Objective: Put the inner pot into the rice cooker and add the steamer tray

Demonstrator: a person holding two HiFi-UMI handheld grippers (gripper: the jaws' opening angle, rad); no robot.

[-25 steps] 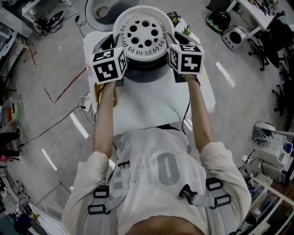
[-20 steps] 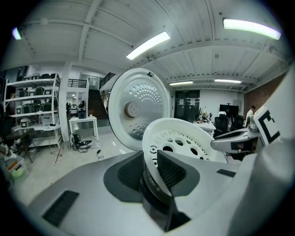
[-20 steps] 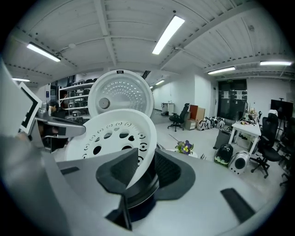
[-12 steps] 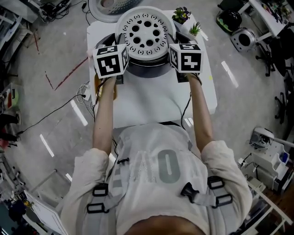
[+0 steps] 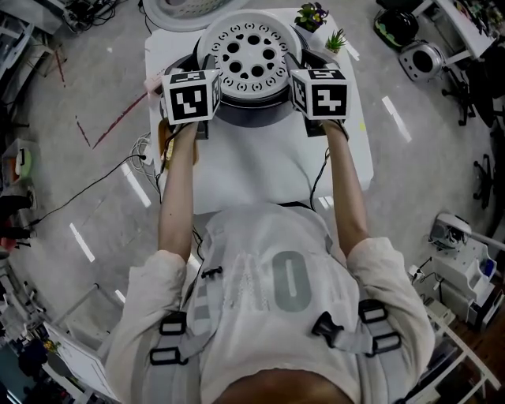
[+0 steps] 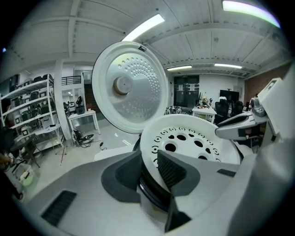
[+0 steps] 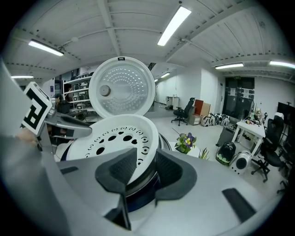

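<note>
Here, the tray (image 5: 251, 59) sat on top of the cooker (image 5: 252, 117), its flat, holed white face turned up, and a gripper stood at each side of it. The cooker stood at the far end of the white table (image 5: 252, 173), and its lid (image 6: 129, 87) stood open and upright behind the tray, the dimpled inner face turned toward the person.

The left gripper (image 6: 150, 159) was clamped narrowly on the tray's left rim. One ribbed pad (image 6: 170, 170) lay inside the rim and the other outside it, with the white edge pinched between them.

The right gripper (image 7: 148, 161) straddled the opposite rim the same way, one pad over the tray's holed face and the other outside the wall. Its jaws had just been opening a little. A thin dark gap seemed to show between the rim and the outer pad (image 7: 168, 168), so that grip looked slack, though the angle was poor.

Both marker cubes faced up toward the head camera, and the person's forearms reached straight out over the table. Two small potted plants (image 5: 313, 13) stood on the table's far right corner, just beside the cooker.
</note>
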